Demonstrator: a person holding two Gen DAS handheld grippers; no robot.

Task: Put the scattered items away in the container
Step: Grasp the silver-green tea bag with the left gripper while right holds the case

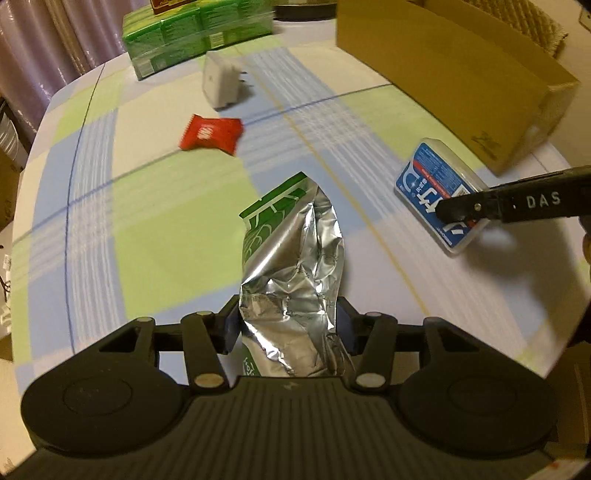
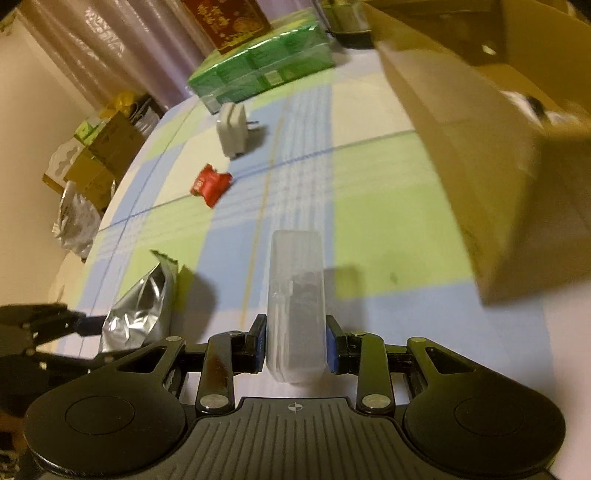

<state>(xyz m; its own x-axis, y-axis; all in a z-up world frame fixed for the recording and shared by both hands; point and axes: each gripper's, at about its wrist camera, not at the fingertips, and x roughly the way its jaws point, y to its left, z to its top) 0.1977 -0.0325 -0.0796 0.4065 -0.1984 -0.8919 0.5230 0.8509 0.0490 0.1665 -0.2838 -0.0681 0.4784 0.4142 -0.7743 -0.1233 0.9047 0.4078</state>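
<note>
The left tongs [image 1: 288, 325] grip a crumpled silver foil pouch with green print [image 1: 291, 258], lifted above the checked green-and-blue counter [image 1: 147, 229]. The right tongs [image 2: 295, 343] clamp a clear plastic case [image 2: 295, 295]; only the left wrist view shows its blue printed label [image 1: 434, 188]. An open brown cardboard box [image 2: 480, 166] stands just beside the case, its inside glimpsed only from the right wrist. Farther off lie a red candy wrapper [image 1: 212, 134] and a white plug adapter [image 1: 221, 83], before a green wrapped pack [image 1: 195, 33].
</note>
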